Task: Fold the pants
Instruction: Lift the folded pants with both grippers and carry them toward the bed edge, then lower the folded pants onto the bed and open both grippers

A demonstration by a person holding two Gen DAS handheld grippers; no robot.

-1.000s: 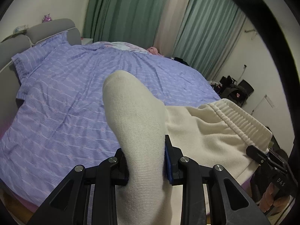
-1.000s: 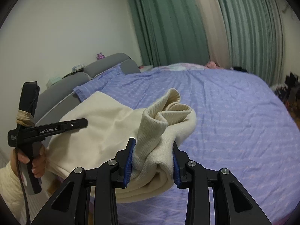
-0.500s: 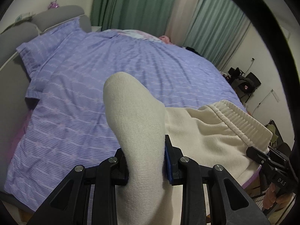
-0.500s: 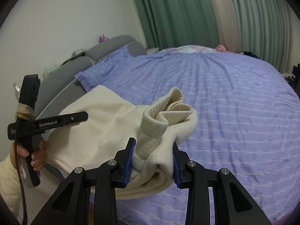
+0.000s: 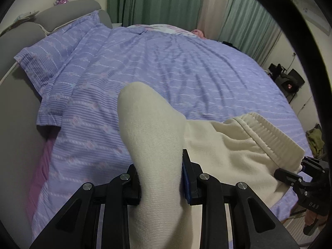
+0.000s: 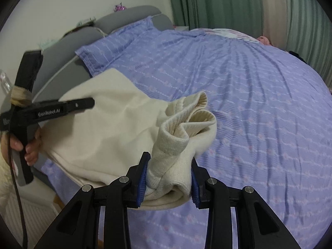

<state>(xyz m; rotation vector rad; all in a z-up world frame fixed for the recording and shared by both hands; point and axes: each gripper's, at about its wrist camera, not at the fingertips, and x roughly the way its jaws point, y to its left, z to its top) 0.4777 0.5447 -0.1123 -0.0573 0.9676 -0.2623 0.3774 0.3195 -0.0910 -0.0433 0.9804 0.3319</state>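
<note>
Pants (image 5: 238,151) bunch between both grippers' clamped fingers (image 5: 187,178), hiding each grip point and the legs' ends.

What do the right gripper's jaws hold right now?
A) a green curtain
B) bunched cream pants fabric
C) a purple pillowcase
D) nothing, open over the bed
B: in the right wrist view the right gripper clamps a bunched wad of the cream pants.

The left hand-held gripper (image 6: 54,109) is black, stamped "GenRobot.AI" in white, with silver screws, blue finger pads and a dark cable beside its handle. A cream knit sleeve (image 6: 4,178) sits below that handle.
</note>
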